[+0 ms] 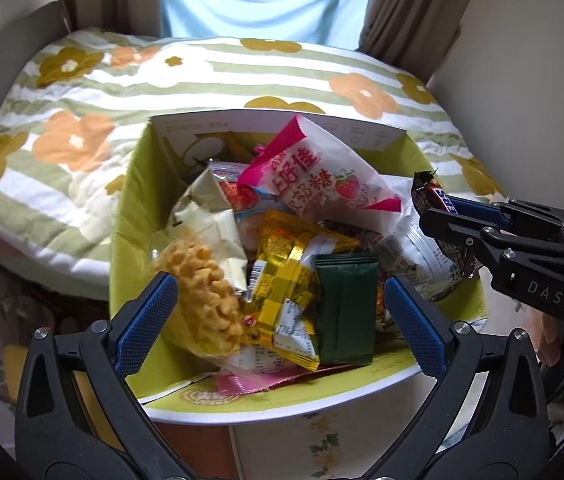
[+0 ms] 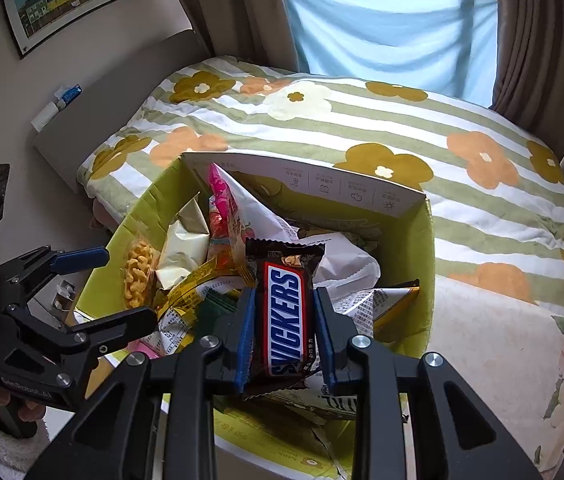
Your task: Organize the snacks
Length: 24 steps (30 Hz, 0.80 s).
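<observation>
**Snickers poised over the snack box**

While the right gripper (image 2: 285,320) keeps its jaws clenched on a Snickers bar (image 2: 286,316), it hangs over the right side of an open cardboard box (image 1: 122,216) that sits at the near edge of a flowered bedspread (image 2: 461,208). The bar stands lengthwise between the blue pads, its top end sticking out past them and its wrapper clear of the heap below, as far as I can tell.

The left gripper (image 1: 278,320) is released, jaws spread wide and nothing between them, hovering over the near half of the box. Under it lie a bag of yellow puffs (image 1: 206,292), a gold packet (image 1: 282,280) and a dark green sachet (image 1: 345,308); further back a pink-and-white candy bag (image 1: 321,172) leans against the far flap.

My reading is that the step in hand is dropping collected snacks into the box. The next move calls for the right jaws to let go so the bar falls among the packets near the right wall, not onto the rim. The heap is already high there, so it could slide.
</observation>
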Each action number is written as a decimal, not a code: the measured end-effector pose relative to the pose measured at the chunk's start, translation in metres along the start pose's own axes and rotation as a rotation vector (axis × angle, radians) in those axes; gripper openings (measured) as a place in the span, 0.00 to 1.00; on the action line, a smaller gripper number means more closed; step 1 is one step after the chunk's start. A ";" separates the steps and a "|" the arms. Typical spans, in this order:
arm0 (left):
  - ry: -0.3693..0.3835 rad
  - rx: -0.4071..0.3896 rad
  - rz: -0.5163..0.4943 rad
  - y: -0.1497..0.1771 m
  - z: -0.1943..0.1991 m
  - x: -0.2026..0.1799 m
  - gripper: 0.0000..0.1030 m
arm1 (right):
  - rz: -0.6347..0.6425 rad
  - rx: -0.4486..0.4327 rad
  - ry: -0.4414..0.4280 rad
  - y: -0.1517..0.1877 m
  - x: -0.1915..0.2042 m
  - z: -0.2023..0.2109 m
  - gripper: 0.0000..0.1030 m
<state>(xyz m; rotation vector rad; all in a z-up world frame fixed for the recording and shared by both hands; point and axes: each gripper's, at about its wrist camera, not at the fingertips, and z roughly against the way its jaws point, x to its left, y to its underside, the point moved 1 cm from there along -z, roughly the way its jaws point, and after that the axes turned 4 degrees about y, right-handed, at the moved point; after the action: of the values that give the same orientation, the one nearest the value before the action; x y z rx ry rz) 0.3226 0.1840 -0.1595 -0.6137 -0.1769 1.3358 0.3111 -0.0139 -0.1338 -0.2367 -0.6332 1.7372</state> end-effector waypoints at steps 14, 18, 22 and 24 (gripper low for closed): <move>-0.040 0.016 -0.041 0.008 -0.008 -0.008 0.99 | -0.081 -0.002 0.033 0.005 -0.015 0.000 0.88; -0.063 -0.004 -0.068 0.008 0.001 -0.019 0.99 | -0.082 -0.034 0.041 0.008 -0.016 0.014 0.88; -0.083 -0.053 -0.087 0.007 0.023 -0.038 0.99 | -0.069 -0.090 0.057 0.014 -0.019 0.040 0.88; -0.094 -0.082 -0.096 0.008 0.036 -0.049 1.00 | -0.074 -0.117 0.058 0.016 -0.022 0.055 0.88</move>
<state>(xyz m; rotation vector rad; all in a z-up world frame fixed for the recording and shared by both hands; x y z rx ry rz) 0.2876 0.1499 -0.1231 -0.6048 -0.3354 1.2696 0.2774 -0.0530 -0.1008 -0.3402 -0.6935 1.6192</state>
